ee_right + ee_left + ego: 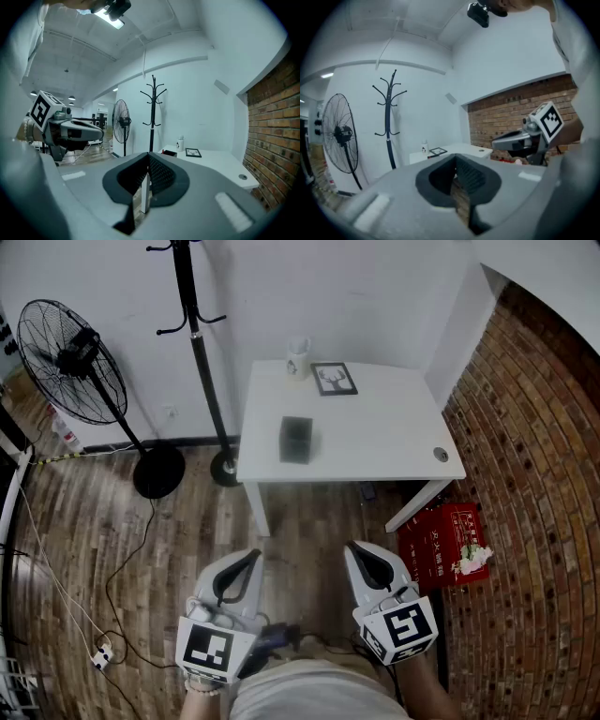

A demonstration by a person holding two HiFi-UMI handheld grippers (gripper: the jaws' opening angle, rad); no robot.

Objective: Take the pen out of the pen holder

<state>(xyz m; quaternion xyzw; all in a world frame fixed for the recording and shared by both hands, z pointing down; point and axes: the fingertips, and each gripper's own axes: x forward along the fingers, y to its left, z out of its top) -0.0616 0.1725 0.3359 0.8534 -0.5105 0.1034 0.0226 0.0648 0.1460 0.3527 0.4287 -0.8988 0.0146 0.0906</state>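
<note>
A dark mesh pen holder (296, 440) stands near the middle of the white table (394, 442). I cannot make out the pen inside it from above. In the right gripper view the pen holder (169, 153) is a small dark box on the far table. My left gripper (254, 556) and right gripper (355, 547) hang side by side over the wooden floor, well short of the table. Both are shut with nothing between the jaws. The left gripper (454, 159) and the right gripper (149, 157) show their tips pressed together in their own views.
A white cup (298, 359) and a framed picture (335, 379) sit at the table's back edge. A coat stand (202, 352) and a floor fan (75, 367) stand to the left. A red box (442, 542) lies by the brick wall (534, 474). Cables (66, 587) trail on the floor.
</note>
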